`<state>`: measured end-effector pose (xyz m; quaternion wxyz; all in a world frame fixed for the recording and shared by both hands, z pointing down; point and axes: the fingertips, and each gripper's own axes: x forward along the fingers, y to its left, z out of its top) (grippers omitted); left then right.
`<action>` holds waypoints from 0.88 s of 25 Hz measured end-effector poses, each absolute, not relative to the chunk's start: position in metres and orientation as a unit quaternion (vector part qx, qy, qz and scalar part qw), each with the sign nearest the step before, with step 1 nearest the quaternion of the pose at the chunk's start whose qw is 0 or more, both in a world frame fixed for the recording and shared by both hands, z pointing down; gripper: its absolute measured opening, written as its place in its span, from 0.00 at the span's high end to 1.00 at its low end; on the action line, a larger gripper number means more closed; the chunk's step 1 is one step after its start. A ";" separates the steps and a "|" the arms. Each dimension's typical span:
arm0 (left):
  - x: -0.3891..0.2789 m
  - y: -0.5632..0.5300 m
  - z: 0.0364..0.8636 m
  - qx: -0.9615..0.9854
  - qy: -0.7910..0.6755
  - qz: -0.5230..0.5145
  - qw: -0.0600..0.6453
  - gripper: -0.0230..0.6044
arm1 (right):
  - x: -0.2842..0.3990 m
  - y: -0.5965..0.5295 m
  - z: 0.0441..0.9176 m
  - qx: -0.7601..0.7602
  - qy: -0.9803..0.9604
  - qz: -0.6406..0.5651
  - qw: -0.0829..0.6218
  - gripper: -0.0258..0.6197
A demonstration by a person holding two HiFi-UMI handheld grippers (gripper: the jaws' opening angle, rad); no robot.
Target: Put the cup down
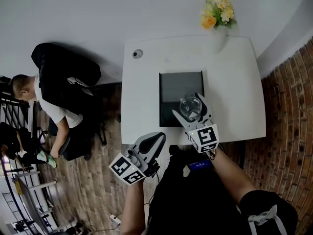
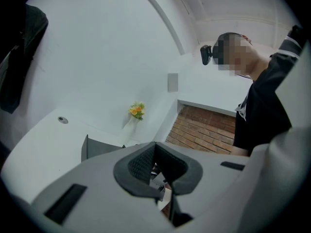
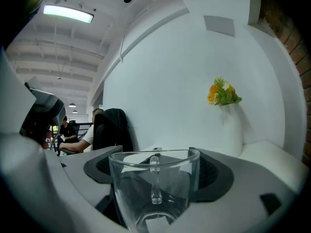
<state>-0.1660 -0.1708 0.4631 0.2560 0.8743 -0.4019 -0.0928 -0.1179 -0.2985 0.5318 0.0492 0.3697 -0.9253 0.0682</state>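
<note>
A clear glass cup (image 1: 190,106) with a handle sits upright between the jaws of my right gripper (image 1: 193,112), which is shut on it. The cup is over the near right part of a dark mat (image 1: 178,88) on the white table (image 1: 234,82); whether it touches the mat I cannot tell. In the right gripper view the cup (image 3: 155,193) fills the space between the dark pads (image 3: 99,166), handle facing the camera. My left gripper (image 1: 155,143) hangs off the table's near edge, shut and empty; in its own view the left gripper (image 2: 158,174) shows nothing between its closed pads.
A white vase of yellow and orange flowers (image 1: 217,13) stands at the table's far edge. A round cable port (image 1: 138,54) is at the far left corner. A seated person (image 1: 49,111) and a chair with a black jacket (image 1: 63,67) are left of the table.
</note>
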 end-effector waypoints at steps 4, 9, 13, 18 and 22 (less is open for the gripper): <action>-0.167 -0.172 0.463 0.875 -0.400 -0.093 0.256 0.95 | -0.115 -0.291 0.531 0.370 -0.926 0.056 0.049 0.28; -0.165 -0.173 0.466 0.876 -0.396 -0.091 0.260 0.95 | -0.111 -0.281 0.533 0.361 -0.930 0.037 0.057 0.28; -0.162 -0.174 0.466 0.877 -0.393 -0.089 0.261 0.95 | -0.108 -0.277 0.537 0.351 -0.934 0.021 0.061 0.28; -0.163 -0.174 0.465 0.878 -0.391 -0.087 0.261 0.95 | -0.109 -0.279 0.538 0.340 -0.938 0.018 0.061 0.28; -0.163 -0.174 0.466 0.878 -0.392 -0.085 0.261 0.95 | -0.108 -0.278 0.538 0.335 -0.940 0.019 0.063 0.28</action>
